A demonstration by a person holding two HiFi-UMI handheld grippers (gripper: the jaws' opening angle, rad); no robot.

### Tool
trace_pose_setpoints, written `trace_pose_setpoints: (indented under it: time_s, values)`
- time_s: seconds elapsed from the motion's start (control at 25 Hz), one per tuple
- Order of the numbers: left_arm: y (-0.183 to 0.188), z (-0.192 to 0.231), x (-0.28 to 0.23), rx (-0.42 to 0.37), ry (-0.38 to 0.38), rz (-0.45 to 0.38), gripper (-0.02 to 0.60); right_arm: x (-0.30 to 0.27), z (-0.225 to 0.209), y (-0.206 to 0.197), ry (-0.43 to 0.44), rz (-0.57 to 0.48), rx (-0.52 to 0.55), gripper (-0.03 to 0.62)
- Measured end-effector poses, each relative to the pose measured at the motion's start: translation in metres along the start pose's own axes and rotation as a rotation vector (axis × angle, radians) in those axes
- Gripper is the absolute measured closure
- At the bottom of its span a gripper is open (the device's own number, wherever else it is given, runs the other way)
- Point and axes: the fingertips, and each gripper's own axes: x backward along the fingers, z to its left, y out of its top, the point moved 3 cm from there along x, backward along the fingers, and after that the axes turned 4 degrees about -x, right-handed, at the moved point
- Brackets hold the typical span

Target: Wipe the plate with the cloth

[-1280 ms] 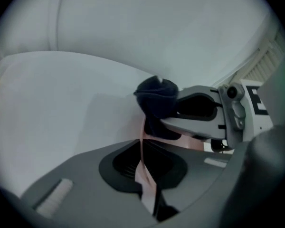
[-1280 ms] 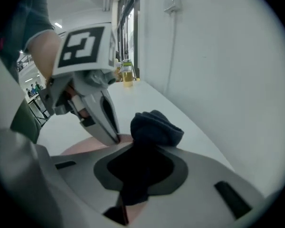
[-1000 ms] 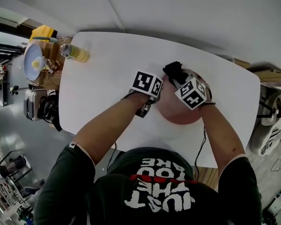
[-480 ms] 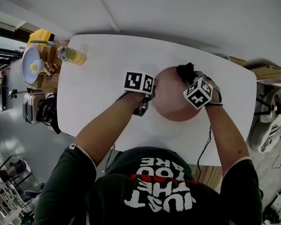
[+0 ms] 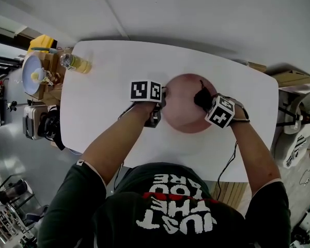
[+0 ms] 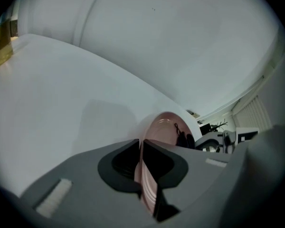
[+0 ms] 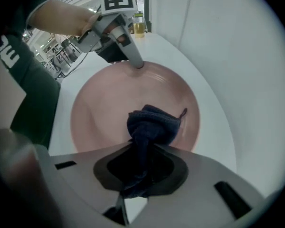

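Item, plate (image 5: 183, 115): pink, round, so no long axis to reckon with; it lies near the middle of the white worktop (image 5: 108, 102). Item, left tool (image 6: 141, 161): we find its jaws pinched on the plate's left rim, having just eased open a little with the rim between them. Item, right tool (image 7: 143, 152): clamped on a dark blue cloth (image 7: 152, 123) and pointing down, the cloth's bunched end on the plate's face near the right rim. Governing relation, in our judgement: the bare face runs from the cloth toward the left tool, so the next wipe goes leftward and stops short of that tool. Also present: a yellow bottle (image 5: 78, 62) at the far left corner, well apart.
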Motion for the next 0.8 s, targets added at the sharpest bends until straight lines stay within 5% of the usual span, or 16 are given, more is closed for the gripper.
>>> trace_pose_setpoints:
  time_s: [0.24, 0.8]
  values:
    - [0.003, 0.003, -0.001, 0.061, -0.005, -0.05, 0.546, -0.004, 0.047, 0.001, 0.145, -0.002, 0.052, 0.537]
    - [0.006, 0.007, 0.0, 0.147, -0.011, -0.115, 0.538, -0.019, 0.112, 0.078, 0.215, -0.203, 0.144, 0.539]
